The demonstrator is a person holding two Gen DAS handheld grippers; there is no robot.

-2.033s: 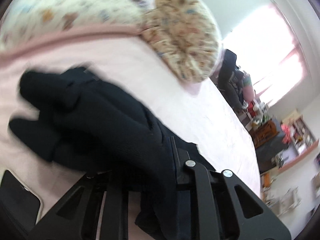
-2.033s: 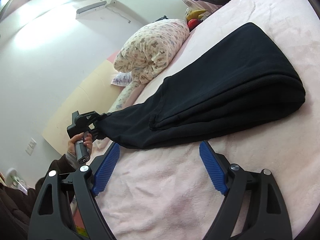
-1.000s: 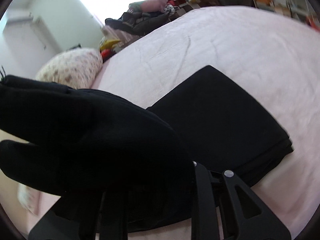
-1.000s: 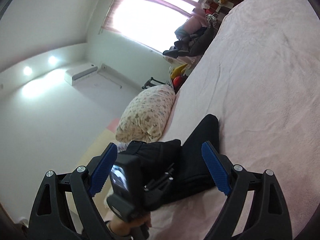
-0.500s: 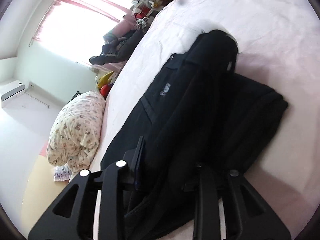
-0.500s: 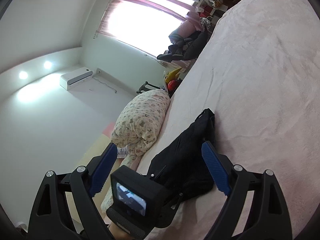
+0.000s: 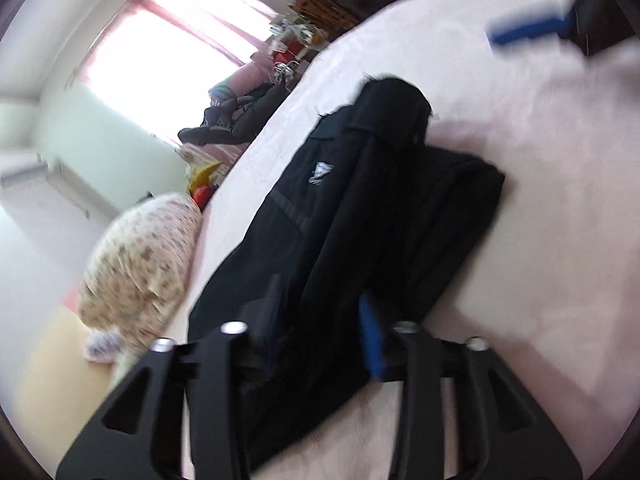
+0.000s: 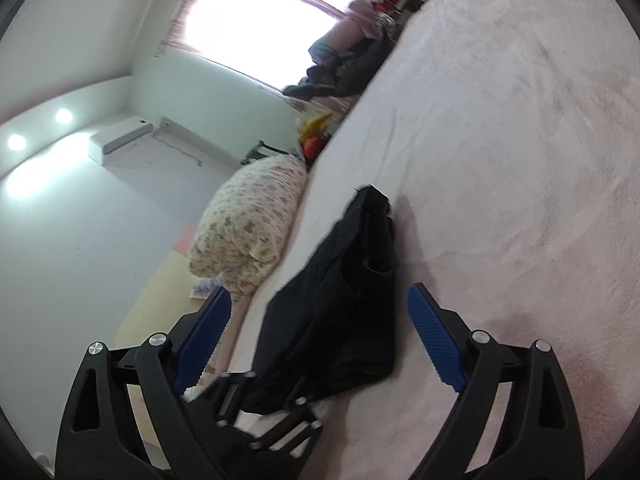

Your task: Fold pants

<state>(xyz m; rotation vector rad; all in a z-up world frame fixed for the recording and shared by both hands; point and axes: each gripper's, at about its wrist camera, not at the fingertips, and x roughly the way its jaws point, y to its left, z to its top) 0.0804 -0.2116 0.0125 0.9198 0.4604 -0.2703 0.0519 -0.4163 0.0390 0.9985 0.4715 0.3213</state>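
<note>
Black pants (image 7: pixel 360 216) folded on the pink bed (image 7: pixel 540 240).
Left gripper (image 7: pixel 320 320), jaws just opening, straddles the cloth at lower centre; right gripper (image 8: pixel 320 328) spread, empty.

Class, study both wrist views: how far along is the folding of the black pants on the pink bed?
Done: the black pants lie doubled over in a loose bundle on the pink bed. In hand: the left claw has just been opening, fabric still between its fingers; the right claw is open, empty. Left: flatten the humped top layer.
</note>
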